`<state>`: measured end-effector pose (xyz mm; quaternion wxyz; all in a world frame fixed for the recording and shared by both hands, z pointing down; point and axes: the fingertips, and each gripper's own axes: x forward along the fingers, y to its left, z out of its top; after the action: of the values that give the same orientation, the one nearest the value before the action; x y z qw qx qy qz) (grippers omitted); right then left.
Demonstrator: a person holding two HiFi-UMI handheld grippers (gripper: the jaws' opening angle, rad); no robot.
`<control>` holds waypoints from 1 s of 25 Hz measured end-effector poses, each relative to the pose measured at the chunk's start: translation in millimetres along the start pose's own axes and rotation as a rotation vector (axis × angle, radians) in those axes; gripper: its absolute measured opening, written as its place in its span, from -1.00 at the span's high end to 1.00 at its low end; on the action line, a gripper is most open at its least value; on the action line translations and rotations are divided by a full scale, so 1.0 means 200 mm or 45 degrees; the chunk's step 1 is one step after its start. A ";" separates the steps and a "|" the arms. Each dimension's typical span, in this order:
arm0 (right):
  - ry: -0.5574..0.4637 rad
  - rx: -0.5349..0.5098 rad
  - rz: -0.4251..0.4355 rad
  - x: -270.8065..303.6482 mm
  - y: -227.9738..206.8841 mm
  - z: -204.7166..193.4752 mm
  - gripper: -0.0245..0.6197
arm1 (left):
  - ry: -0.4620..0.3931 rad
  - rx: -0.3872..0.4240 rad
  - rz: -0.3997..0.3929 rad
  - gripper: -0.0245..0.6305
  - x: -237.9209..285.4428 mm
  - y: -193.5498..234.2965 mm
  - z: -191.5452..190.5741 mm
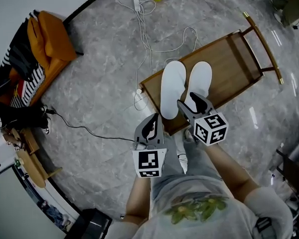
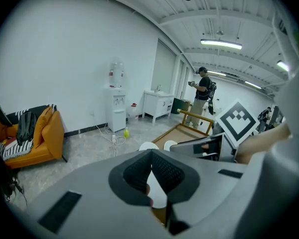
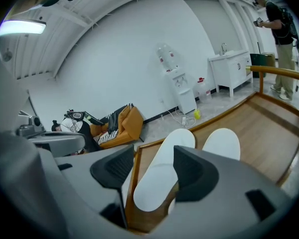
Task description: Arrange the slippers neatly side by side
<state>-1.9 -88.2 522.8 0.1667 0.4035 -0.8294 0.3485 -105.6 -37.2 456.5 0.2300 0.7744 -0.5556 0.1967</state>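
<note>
"Head view first: where are the flat white fabric slippers [image 1: 173, 88] found?"

"On the low brown wooden bench [image 1: 229, 68], laid close together; the heel of the one on the left overhangs the near edge."

"And the grippers?"

"The right gripper [image 3: 149, 168] is spread wide with nothing pinched, that heel lying just beyond its jaws. The left gripper [image 2: 152, 171] is closed on nothing."

"How should a slipper be taken?"

"Lightness and floppiness are expected, so the overhanging heel edge is best pinched and slid."
</note>
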 end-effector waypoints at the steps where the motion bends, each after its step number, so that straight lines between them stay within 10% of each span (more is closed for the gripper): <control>1: 0.004 0.004 -0.009 0.02 -0.01 -0.01 0.20 | 0.001 0.003 -0.004 0.89 0.01 0.01 -0.01; 25: 0.078 0.221 -0.201 0.34 -0.25 -0.26 0.18 | 0.065 -0.007 -0.068 0.89 0.17 0.07 -0.24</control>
<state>-4.6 -109.8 619.6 0.1834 0.4696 -0.7562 0.4171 -110.1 -40.2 516.4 0.2514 0.7831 -0.5292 0.2085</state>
